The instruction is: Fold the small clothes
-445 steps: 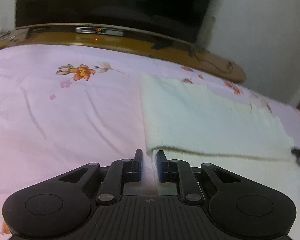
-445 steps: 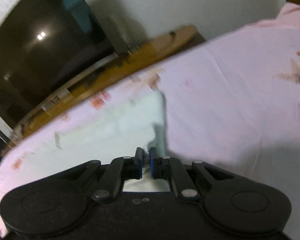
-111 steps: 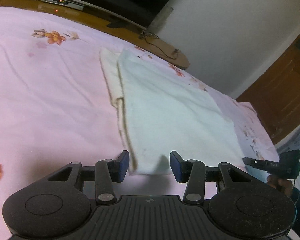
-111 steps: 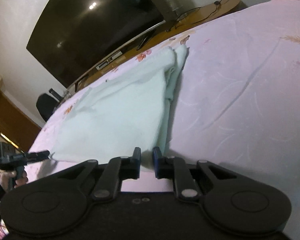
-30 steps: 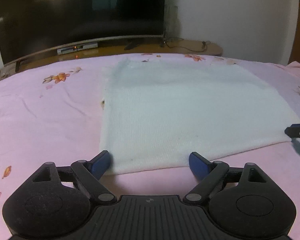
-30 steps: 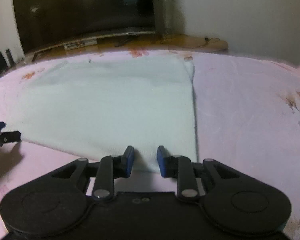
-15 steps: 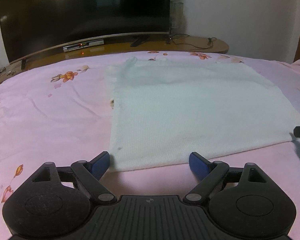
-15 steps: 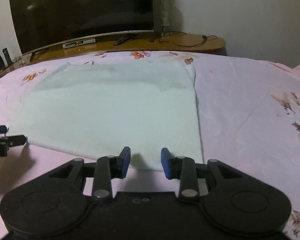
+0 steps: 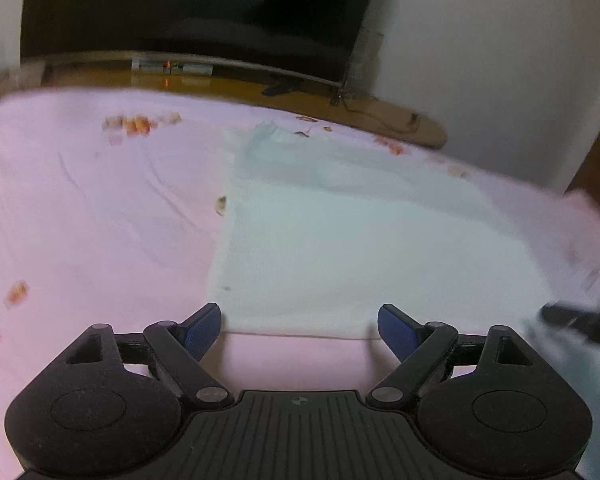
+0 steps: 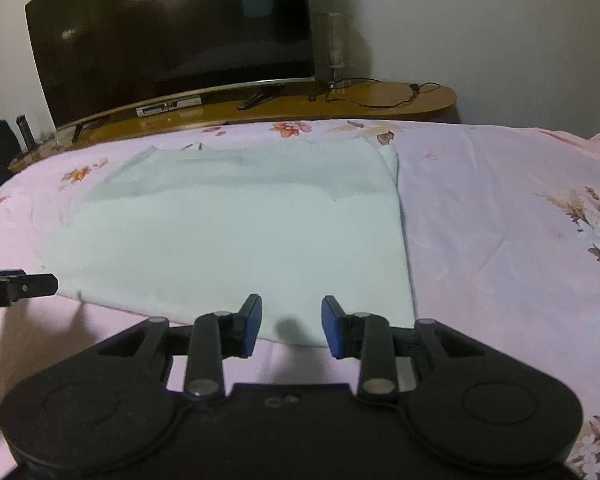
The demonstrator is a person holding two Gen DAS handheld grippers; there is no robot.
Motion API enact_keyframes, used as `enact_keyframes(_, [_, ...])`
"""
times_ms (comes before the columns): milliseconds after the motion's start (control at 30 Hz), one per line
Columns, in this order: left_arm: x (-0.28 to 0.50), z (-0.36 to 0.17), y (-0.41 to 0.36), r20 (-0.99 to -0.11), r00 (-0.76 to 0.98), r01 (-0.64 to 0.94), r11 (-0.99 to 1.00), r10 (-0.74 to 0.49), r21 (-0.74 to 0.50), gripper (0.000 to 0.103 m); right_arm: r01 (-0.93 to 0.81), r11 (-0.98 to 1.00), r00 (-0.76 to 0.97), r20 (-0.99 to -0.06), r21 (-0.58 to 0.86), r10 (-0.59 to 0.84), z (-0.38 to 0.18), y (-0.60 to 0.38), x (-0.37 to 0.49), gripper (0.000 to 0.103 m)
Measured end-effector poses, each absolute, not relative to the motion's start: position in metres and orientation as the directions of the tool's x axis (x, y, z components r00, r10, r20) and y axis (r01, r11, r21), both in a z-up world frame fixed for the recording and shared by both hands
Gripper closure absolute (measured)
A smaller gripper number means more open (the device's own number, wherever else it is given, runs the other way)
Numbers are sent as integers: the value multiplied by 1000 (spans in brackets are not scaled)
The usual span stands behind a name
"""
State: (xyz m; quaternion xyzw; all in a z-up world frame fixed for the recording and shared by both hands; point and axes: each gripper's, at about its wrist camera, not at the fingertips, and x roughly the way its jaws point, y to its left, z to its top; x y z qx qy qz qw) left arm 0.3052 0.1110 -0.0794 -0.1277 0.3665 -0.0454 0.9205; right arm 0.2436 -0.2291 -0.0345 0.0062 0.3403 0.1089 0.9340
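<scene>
A pale white knit garment point(image 9: 360, 240) point(image 10: 240, 232) lies folded flat into a rectangle on the pink floral bedsheet point(image 9: 92, 208) point(image 10: 500, 220). My left gripper point(image 9: 300, 320) stands wide open just before the garment's near left corner, with only the cloth's edge beyond its blue pads and nothing pressed. My right gripper point(image 10: 291, 320) hovers over the near right edge. Its jaws stand a little apart and are closing slightly, with nothing gripped between them. A left finger point(image 10: 20, 286) shows at the left edge of the right wrist view. The blurred right gripper point(image 9: 580, 320) shows at the right of the left wrist view.
A large dark television point(image 10: 172, 32) stands on a curved wooden stand point(image 10: 400, 98) beyond the bed's far edge, with a set-top box point(image 10: 168, 106), a cable and a glass object point(image 10: 334, 48). White wall lies behind. Bare bedsheet stretches on both sides of the garment.
Both grippers have lifted a little away from the garment's near edge. The left view has rolled and is blurred. The right jaws stand slightly wider than a second ago.
</scene>
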Motion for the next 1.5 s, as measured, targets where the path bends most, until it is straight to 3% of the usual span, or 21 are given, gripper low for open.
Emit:
enact_keyframes(67, [307, -85, 118, -664, 715, -32, 937, -221, -347, 18, -219, 969, 738, -632, 111, 238, -35, -229, 245, 83])
enact_keyframes(133, [308, -99, 130, -667, 691, -101, 876, -279, -471, 34, -226, 969, 737, -632, 101, 238, -35, -226, 246, 84])
enact_keyframes(300, [302, -121, 157, -577, 745, -246, 667, -333, -703, 34, -242, 962, 740, -618, 126, 267, -34, -221, 246, 86])
enact_keyframes(400, [314, -131, 164, -541, 767, -284, 573, -346, -769, 34, -254, 957, 743, -605, 138, 285, -32, -216, 249, 86])
enact_keyframes(567, [329, -144, 161, -497, 803, -282, 525, -330, -803, 34, -266, 947, 733, -599, 182, 321, -29, -201, 271, 86])
enact_keyframes(667, [334, -147, 158, -491, 815, -284, 526, -308, -802, 34, -287, 926, 715, -589, 243, 376, -26, -188, 296, 97])
enact_keyframes(800, [339, -145, 152, -481, 828, -276, 537, -288, -797, 34, -291, 904, 699, -575, 314, 425, -27, -171, 336, 101])
enact_keyframes(867, [344, -144, 151, -483, 828, -273, 547, -285, -791, 43, -285, 903, 694, -581, 322, 426, -30, -163, 352, 101])
enact_keyframes(967, [348, -151, 157, -491, 822, -293, 527, -287, -798, 79, -266, 905, 680, -600, 332, 421, -40, -159, 367, 101])
enact_keyframes(1000, [347, -157, 162, -492, 817, -303, 503, -300, -809, 96, -256, 907, 677, -608, 334, 415, -44, -160, 370, 101])
enact_keyframes(1267, [352, -154, 166, -412, 845, -214, 489, -342, -845, 96, -232, 899, 647, -631, 371, 427, -69, -162, 368, 102])
enact_keyframes(1500, [369, -98, 150, -408, 842, -91, 653, -353, -752, 96, -209, 869, 650, -600, 449, 466, -77, -172, 367, 103])
